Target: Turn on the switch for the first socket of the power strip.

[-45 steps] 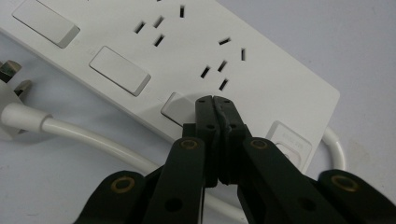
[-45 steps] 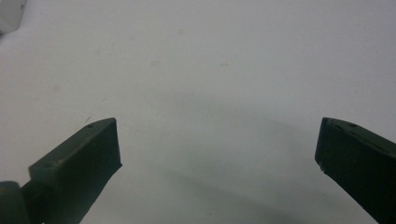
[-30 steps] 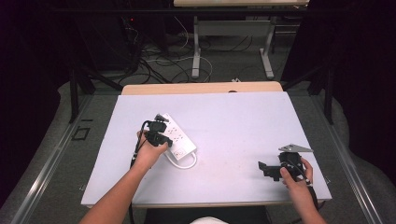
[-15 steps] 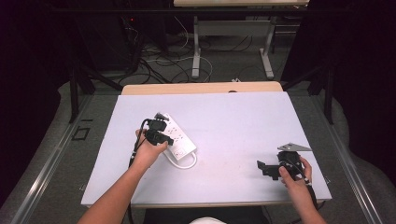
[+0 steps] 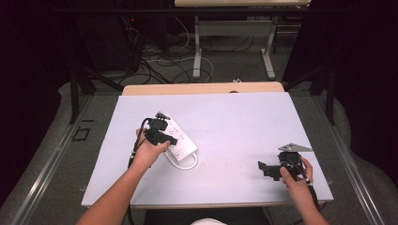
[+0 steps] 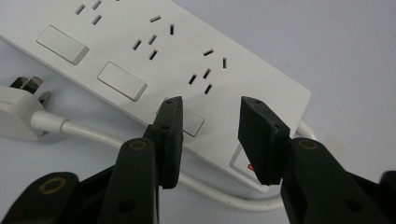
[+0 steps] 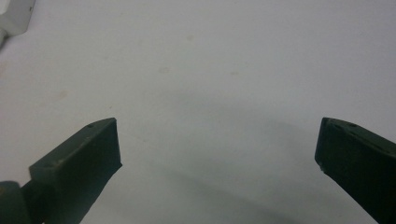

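Hardly anything has shifted since a second ago, except the left gripper, whose jaws have just been opening over the power strip at table left, nothing pinched. Left gripper view: pads straddle the last rocker switch, likely just pressed; others remain. Right gripper gapes wide, idle, empty.

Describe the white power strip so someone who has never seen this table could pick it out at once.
On the pale table, look left of centre, just ahead of the left gripper, whose jaws stand apart above it. The power strip lies flat and slanted there: a long white bar with socket slots and rocker switches, its white cable looping beside it.
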The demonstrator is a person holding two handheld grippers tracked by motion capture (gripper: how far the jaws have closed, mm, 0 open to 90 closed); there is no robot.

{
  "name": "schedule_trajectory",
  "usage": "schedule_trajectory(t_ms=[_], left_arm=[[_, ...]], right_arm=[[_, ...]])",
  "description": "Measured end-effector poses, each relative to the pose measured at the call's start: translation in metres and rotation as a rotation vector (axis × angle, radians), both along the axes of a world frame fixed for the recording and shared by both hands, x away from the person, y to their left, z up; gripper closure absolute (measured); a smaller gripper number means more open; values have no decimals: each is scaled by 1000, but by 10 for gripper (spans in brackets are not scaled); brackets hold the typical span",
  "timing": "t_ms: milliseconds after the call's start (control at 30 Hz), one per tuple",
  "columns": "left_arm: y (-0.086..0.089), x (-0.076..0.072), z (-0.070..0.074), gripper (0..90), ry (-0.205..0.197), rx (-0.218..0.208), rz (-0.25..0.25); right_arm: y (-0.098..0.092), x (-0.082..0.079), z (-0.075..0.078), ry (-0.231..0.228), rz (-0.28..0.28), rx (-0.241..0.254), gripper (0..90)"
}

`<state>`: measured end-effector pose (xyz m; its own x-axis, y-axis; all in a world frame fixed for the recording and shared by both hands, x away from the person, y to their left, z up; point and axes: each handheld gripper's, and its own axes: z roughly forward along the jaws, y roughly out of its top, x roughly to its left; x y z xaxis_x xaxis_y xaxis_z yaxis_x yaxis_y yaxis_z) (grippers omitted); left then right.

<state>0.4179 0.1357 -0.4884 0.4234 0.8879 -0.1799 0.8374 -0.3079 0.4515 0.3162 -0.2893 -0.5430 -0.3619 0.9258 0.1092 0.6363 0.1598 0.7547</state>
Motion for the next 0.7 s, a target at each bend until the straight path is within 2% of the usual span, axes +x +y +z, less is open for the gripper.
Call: schedule_trajectory(t_ms=[300, 433, 500, 633, 700], left_arm=[[1, -3, 3, 480, -35, 5, 4], [2, -5, 5, 431, -62, 19, -10], [3, -5, 7, 409, -70, 11, -10], [7, -8, 10, 380, -120, -3, -37], [10, -9, 12, 378, -120, -7, -45]], right_arm=[[-1, -1, 1, 5, -6, 4, 0], [-1, -1, 1, 1, -2, 0, 0], [-1, -2, 1, 2, -4, -1, 0], [-1, -2, 1, 3, -7, 0, 0], [-2, -2, 1, 3, -6, -3, 0]])
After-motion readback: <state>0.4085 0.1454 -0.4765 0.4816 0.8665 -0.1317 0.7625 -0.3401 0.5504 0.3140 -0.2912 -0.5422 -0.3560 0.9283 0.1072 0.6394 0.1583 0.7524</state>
